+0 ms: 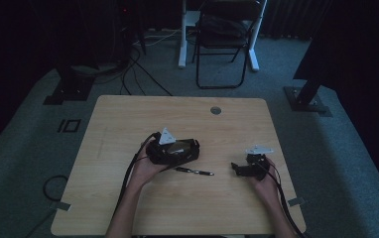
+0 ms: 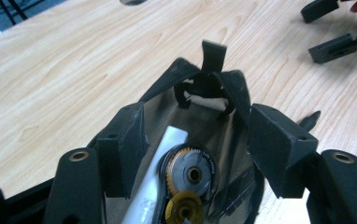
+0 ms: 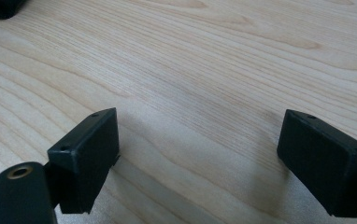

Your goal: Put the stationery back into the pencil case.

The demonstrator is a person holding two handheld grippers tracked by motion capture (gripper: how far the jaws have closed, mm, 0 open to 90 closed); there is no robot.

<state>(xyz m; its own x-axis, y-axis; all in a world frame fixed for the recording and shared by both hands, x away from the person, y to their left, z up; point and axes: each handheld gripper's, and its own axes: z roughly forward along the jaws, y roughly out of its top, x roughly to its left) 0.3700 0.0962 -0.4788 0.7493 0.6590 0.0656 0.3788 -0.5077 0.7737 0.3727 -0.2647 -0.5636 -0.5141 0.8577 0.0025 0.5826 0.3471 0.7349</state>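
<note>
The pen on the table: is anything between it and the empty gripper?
Nothing visible. The pen lies on bare table, and only wood separates it from the right gripper, whose jaws stand open. The left gripper is at the open black pouch.

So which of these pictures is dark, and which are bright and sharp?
High view: dim, room nearly black, table lit faintly. Left gripper view: bright; correction tape in the open pouch is sharp. Right gripper view: bright, wood grain crisp, soft shadows under the jaws.
</note>
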